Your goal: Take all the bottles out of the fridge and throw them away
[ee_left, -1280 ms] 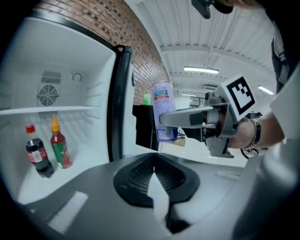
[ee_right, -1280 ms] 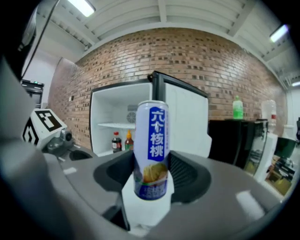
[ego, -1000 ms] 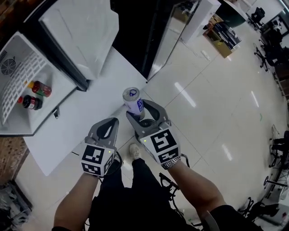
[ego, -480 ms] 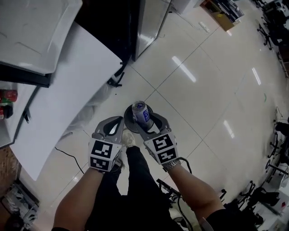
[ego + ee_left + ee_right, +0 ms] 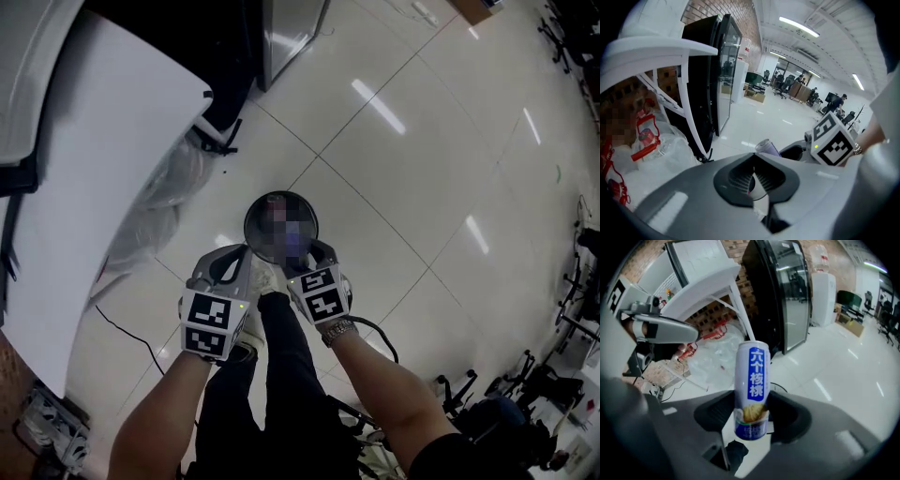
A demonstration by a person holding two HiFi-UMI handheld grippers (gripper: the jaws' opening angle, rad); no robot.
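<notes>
A slim white-and-blue can (image 5: 751, 385) is gripped upright near its base by the right gripper (image 5: 751, 417); in the head view it is seen over the near rim of a round dark bin (image 5: 255, 217) on the tiled floor (image 5: 422, 187); the left gripper (image 5: 752, 174), just to its left, is closed on nothing.

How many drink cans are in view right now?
1. The can is clamped by its lower part in the right gripper. More may be hidden in the clear bag or out of frame.
</notes>
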